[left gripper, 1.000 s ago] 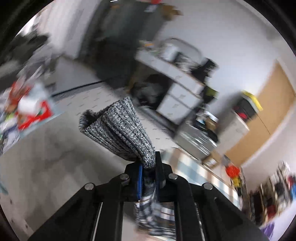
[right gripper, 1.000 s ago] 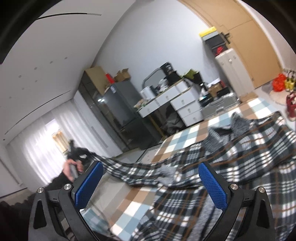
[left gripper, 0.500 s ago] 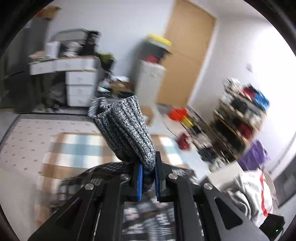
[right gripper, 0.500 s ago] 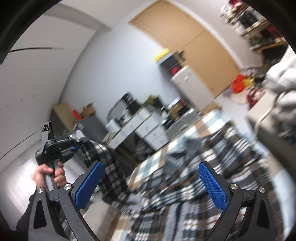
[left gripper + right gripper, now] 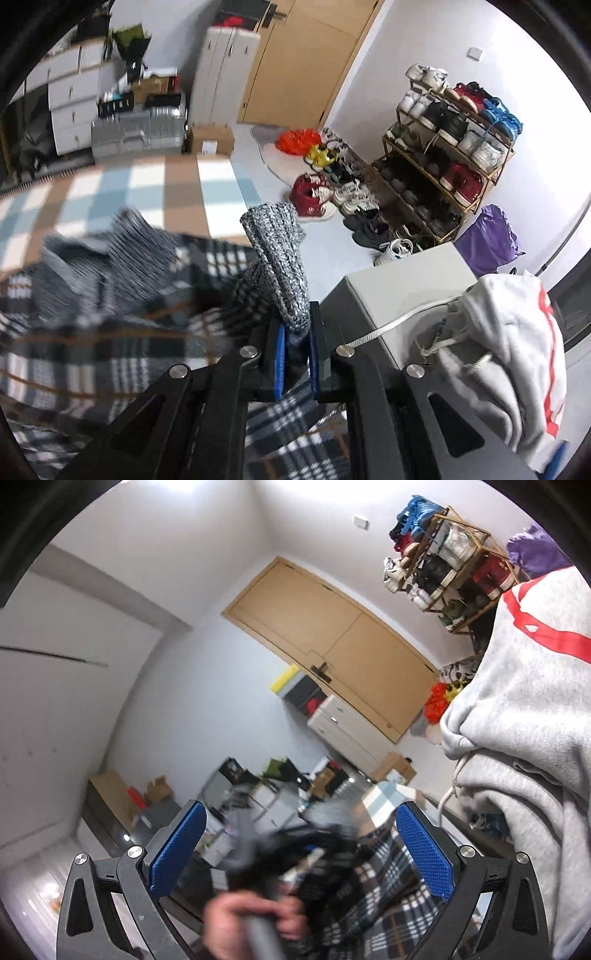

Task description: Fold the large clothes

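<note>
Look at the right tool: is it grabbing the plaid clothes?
No, the right tool stands wide open with nothing pressed between its blue pads, and the plaid jacket lies beyond it.

Plaid shirt [image 5: 92, 332] black-white-brown, cuff [image 5: 277, 258] grey marl; hoodie [image 5: 517, 350] grey, red-striped.

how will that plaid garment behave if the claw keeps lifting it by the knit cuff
Probably floppy: the plaid garment lies rumpled in soft folds below the left claw, so it should sag and trail rather than hold shape. The knit cuff looks thick and ribbed, so the shut pads likely won't slip. It seems bulky, so its weight may tug.
</note>
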